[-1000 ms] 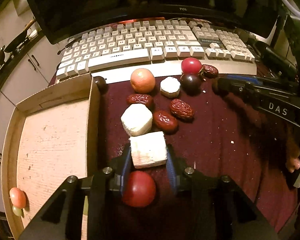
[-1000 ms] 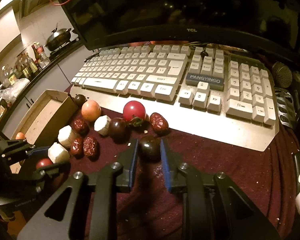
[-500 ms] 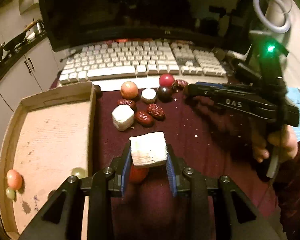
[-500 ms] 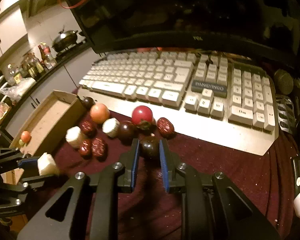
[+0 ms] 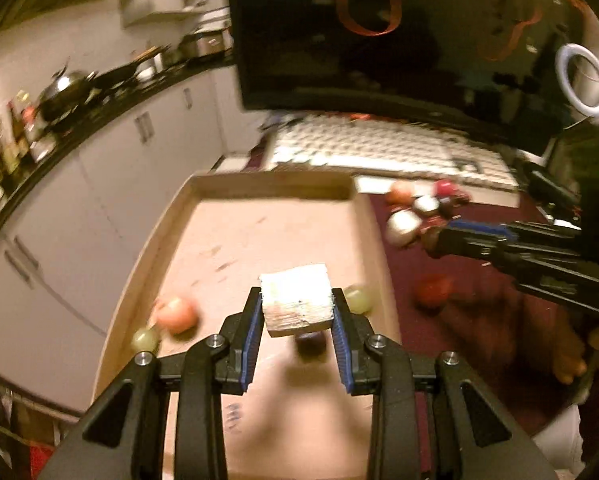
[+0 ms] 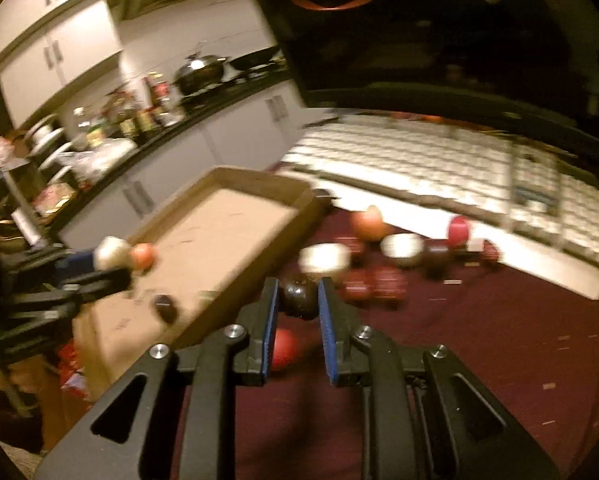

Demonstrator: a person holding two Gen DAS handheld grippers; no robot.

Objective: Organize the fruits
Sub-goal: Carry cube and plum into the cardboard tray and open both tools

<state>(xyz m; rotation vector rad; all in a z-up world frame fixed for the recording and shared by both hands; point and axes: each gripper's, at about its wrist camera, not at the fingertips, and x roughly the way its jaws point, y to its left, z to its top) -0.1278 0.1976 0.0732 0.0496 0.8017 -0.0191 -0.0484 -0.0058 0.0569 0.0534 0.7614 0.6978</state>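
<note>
My left gripper [image 5: 297, 312] is shut on a white fruit chunk [image 5: 297, 298] and holds it above the cardboard tray [image 5: 235, 236]. In the tray lie an orange-red fruit [image 5: 177, 314], two green grapes [image 5: 357, 299] and a dark fruit [image 5: 310, 343]. My right gripper [image 6: 299, 300] is shut on a dark round fruit [image 6: 299, 295], held above the maroon cloth by the tray's right edge [image 6: 259, 276]. A red fruit [image 6: 283, 348] lies under it. More fruits and dates [image 6: 379, 280] sit on the cloth.
A white keyboard [image 6: 439, 172] and a dark monitor [image 5: 379, 40] stand behind the fruits. The tray sits at the table's left edge, with kitchen cabinets [image 5: 99, 184] beyond. The right gripper also shows in the left wrist view [image 5: 499, 244].
My left gripper has carried the white chunk left, from above the cloth to above the tray. My right gripper has lifted the dark fruit and moved it left toward the tray.
</note>
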